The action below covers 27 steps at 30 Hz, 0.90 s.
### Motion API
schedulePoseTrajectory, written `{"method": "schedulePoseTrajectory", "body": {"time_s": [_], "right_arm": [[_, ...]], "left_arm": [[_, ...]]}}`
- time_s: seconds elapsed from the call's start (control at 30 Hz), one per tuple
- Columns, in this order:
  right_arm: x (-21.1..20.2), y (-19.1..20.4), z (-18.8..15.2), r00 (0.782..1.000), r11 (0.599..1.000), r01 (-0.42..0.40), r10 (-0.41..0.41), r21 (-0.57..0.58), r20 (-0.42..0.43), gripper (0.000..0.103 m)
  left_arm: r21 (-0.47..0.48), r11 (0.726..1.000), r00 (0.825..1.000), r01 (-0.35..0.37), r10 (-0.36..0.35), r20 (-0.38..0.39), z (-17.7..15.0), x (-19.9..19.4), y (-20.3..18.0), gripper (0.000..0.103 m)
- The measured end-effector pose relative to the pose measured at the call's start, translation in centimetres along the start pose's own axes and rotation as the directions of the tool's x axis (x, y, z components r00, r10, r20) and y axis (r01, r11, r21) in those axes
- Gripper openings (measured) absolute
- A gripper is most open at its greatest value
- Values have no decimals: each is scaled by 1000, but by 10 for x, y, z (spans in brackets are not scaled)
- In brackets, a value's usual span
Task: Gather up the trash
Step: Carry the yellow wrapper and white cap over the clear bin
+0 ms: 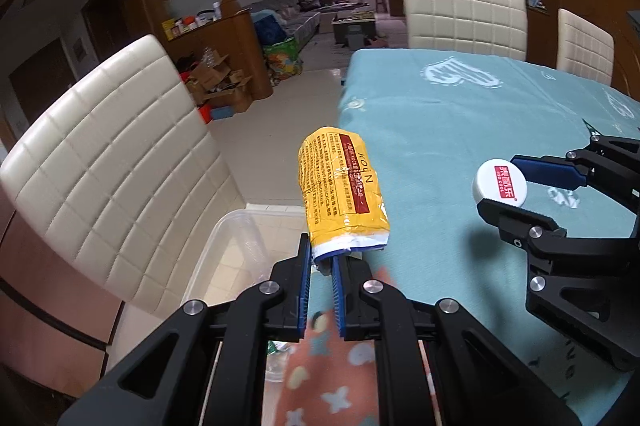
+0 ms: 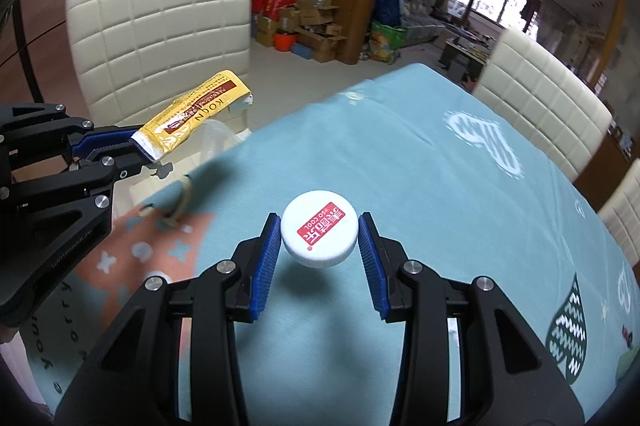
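Left gripper pinching one yellow wrapper; right gripper clamping one white cap. One clear bin at eight o'clock, contents unclear.

Left gripper holds the wrapper by its near end, above the table edge — plastic bin below, beside a chair. Right gripper to its right grips the bottle cap over the tablecloth. Two more chairs behind the table's far side.
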State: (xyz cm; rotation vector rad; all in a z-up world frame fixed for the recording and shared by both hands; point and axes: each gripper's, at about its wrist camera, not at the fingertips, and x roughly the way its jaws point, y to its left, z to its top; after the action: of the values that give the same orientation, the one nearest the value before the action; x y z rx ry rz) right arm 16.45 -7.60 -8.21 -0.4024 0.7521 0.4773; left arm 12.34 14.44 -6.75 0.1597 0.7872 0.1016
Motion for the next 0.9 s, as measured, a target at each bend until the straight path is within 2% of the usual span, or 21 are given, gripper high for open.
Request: {"method": "schedulePoseTrajectory", "body": {"time_s": [0.47, 0.9], "right_arm": [[29, 60, 26, 998, 995, -62, 60, -82, -26, 41], [48, 81, 39, 996, 990, -84, 79, -110, -45, 41]], "left_arm": [[-96, 993, 996, -75, 70, -53, -28, 19, 68, 10], [-120, 988, 993, -94, 85, -79, -35, 33, 86, 10]]}}
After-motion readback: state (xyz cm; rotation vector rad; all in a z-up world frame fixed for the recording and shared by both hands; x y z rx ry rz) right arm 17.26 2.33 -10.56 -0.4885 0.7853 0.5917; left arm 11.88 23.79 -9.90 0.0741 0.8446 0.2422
